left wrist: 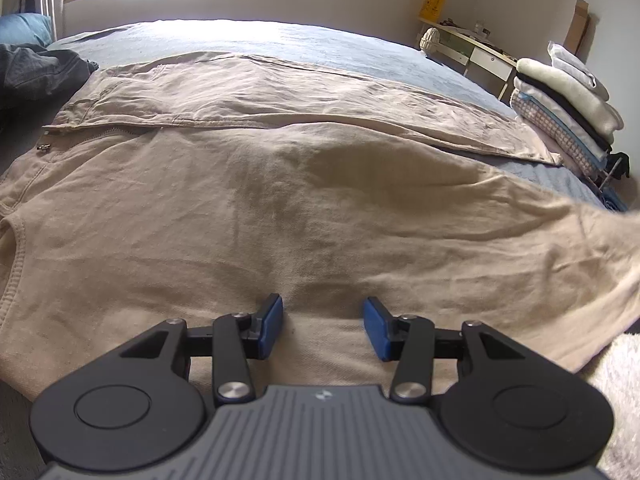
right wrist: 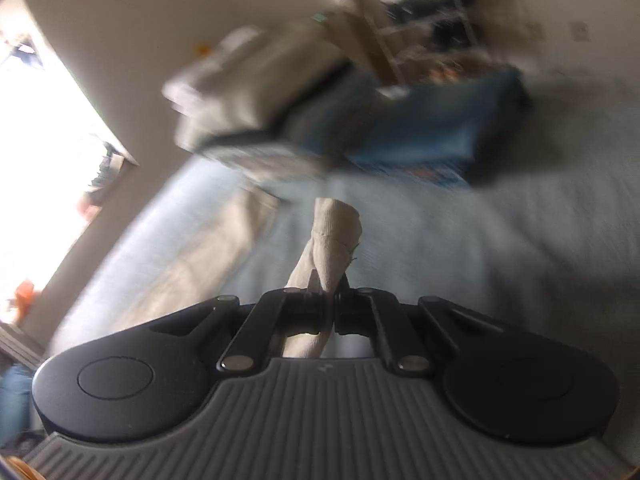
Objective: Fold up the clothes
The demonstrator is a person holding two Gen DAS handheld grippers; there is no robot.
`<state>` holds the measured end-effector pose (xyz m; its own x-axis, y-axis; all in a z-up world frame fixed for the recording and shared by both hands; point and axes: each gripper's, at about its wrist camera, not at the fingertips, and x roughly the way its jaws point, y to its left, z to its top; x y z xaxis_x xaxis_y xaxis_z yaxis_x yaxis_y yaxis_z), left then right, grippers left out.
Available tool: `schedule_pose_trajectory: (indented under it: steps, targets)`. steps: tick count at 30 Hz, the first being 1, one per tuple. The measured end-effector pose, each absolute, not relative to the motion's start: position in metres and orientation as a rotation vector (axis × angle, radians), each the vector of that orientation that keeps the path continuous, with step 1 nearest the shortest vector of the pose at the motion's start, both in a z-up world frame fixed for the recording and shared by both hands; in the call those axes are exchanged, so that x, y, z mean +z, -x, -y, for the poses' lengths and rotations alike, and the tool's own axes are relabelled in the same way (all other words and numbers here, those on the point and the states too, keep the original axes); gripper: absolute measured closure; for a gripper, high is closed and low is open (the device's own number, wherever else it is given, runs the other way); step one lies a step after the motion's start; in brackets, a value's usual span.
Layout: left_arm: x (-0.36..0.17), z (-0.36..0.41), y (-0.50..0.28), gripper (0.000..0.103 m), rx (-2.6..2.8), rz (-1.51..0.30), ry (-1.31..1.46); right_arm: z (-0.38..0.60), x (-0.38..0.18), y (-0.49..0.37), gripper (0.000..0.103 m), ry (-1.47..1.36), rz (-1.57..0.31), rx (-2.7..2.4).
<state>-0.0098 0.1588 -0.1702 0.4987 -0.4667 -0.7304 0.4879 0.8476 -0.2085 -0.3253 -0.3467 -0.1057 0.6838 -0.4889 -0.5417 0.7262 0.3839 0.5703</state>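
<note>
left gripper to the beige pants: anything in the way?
Nothing visible. The left gripper is open right over the beige pants, bare fabric between its fingers. The right gripper is shut on a bunched piece of beige cloth, probably the same garment.

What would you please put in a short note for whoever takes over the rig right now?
Left gripper: open, low over the beige trousers, holding nothing.
Right gripper: shut on a trouser hem, lifted off the bed; that view is blurred.
Trousers lie spread on the bed. A stack of folded clothes sits at the far right.
Done: hem picked up. Left: complete the fold.
</note>
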Motion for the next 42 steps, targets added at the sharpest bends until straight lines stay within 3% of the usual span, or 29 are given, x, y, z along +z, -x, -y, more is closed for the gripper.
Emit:
schedule_pose_trajectory:
  steps: [7, 9, 11, 14, 26, 42]
  targets:
    - [-0.17, -0.159, 0.011, 0.057, -0.576, -0.874, -0.031, 0.363, -0.166, 0.341, 0.091, -1.023, -0.382, -0.908]
    - [-0.17, -0.158, 0.011, 0.057, -0.574, -0.873, -0.032, 0.368, -0.183, 0.345, 0.08, -1.063, -0.405, -0.941]
    - [-0.17, -0.158, 0.012, 0.056, -0.571, -0.871, -0.033, 0.369, -0.185, 0.353, 0.061, -1.062, -0.405, -0.994]
    - [-0.17, -0.158, 0.013, 0.056, -0.567, -0.867, -0.033, 0.367, -0.17, 0.368, 0.05, -1.013, -0.382, -1.093]
    - [-0.171, -0.164, 0.01, 0.055, -0.569, -0.874, 0.019, 0.334, -0.135, 0.365, 0.047, -0.905, -0.338, -1.175]
    - [-0.173, -0.172, 0.007, 0.055, -0.583, -0.885, 0.097, 0.241, -0.107, 0.128, 0.043, -0.684, -0.648, -0.423]
